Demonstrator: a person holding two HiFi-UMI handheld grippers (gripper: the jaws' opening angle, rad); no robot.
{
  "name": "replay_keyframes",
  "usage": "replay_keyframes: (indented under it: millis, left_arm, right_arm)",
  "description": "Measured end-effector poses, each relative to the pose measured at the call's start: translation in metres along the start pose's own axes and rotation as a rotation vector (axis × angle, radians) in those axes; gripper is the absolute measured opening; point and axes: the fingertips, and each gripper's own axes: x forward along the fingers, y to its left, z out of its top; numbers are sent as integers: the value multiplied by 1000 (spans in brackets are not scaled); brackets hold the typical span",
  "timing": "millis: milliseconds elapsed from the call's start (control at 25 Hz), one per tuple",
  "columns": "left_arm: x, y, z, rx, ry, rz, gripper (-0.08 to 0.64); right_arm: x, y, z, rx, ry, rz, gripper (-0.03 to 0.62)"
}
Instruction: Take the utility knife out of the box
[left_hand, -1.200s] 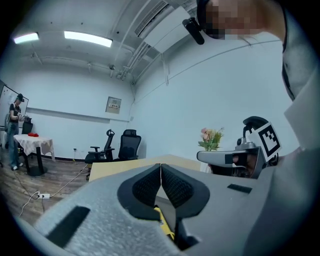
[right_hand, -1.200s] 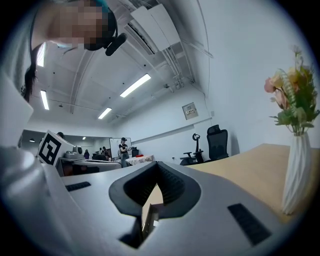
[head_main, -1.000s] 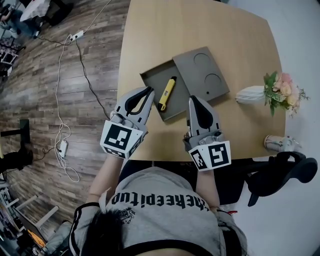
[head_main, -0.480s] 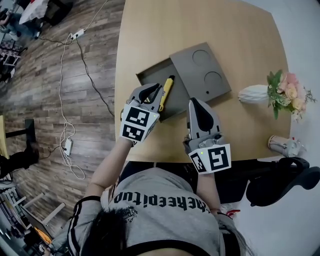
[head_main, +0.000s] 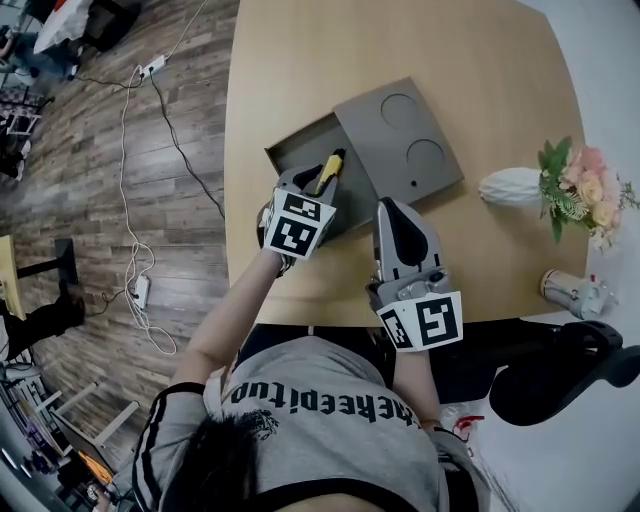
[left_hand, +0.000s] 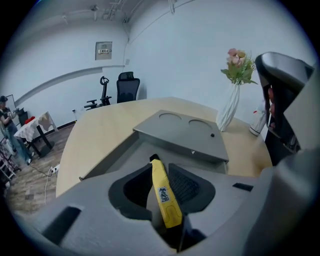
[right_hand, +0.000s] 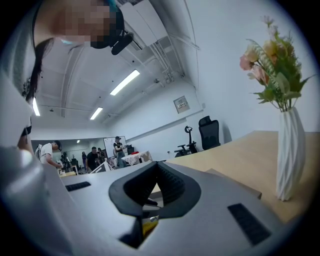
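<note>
nearest, at the table (head_main: 300, 60) edge, the right gripper (head_main: 392, 205) lies level on the wood, pointing away from the person. its jaws are pressed together at the tips and grasp nothing. its own view shows the closed loop of the right gripper (right_hand: 156, 165), with the vase (right_hand: 291, 150) off to the right.

just beyond and to the left, the left gripper (head_main: 318, 182) tilts down into the open grey box (head_main: 288, 152). its jaws have just been opening and now stand apart, released. the yellow knife (head_main: 330, 168) lies between them, lengthwise along the gap, and the pads do not seem to press on it. in the left gripper view the knife (left_hand: 164, 195) runs from the throat of the left gripper (left_hand: 160, 167) out past the tips, resting on the floor of the box (left_hand: 112, 157).

the knife is inside the box, near its right side, black tip pointing away from the person.

behind the box, the lid (head_main: 400, 140) with two round hollows overlaps the box's right edge and sits slightly raised on it, as the lid (left_hand: 182, 132) shows from the left gripper view.

farther right, well apart from the box, a white vase (head_main: 510, 187) lies on its side with flowers (head_main: 575, 185).
</note>
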Motion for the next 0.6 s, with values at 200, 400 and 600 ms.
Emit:
replay_keyframes:
  millis: [200, 400, 600]
  left_arm:
    - [16, 3, -13, 10, 88, 29, 127]
    - [22, 1, -18, 26, 164, 44, 137]
    - [27, 1, -20, 29, 206, 64, 137]
  right_arm:
    - [0, -7, 0, 9, -3, -7, 6]
    - [1, -11, -1, 19, -5, -11, 6]
    - [3, -10, 0, 27, -9, -2, 8]
